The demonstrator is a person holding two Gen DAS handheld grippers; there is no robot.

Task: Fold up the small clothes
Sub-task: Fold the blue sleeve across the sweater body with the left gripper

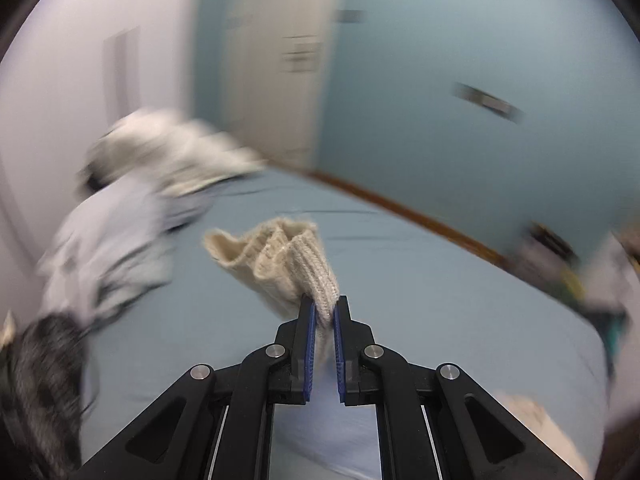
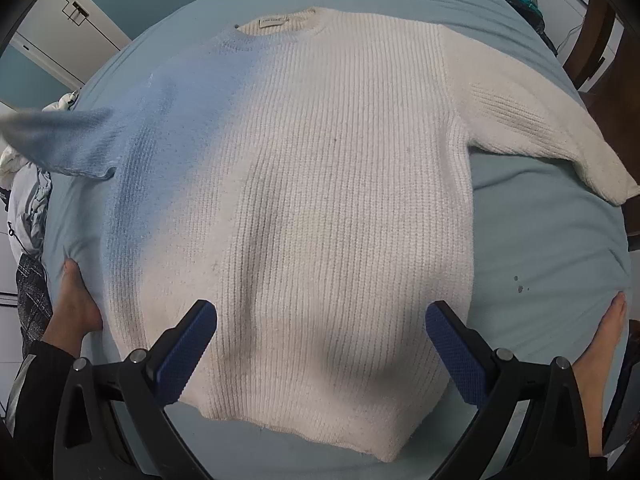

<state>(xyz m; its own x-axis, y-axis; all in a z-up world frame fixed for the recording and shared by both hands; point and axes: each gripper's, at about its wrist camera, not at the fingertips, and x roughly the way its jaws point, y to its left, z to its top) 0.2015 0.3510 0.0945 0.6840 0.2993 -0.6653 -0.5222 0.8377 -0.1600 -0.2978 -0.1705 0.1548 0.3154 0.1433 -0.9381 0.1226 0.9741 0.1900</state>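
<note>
In your left wrist view, your left gripper (image 1: 324, 312) is pinched tight on the cuff of the sweater sleeve (image 1: 280, 258), and the cuff hangs in the air above the blue bed (image 1: 420, 300). This looks like the first fold, bringing a sleeve in over the sweater's body. The view is blurry, so the pile of other clothes (image 1: 132, 200) at the far side of the bed is hard to make out. In your right wrist view, your right gripper (image 2: 320, 344) is wide open and holds nothing, and it hovers over the bottom hem of the sweater (image 2: 320, 200). The sweater lies flat, face up, in the middle of the bed, collar at the far end. It is cream and ribbed, with one side looking blue. The sleeve on that blue side is lifted; the other sleeve (image 2: 540, 136) lies spread out. Next, I think you need to lay the lifted sleeve across the chest.
</note>
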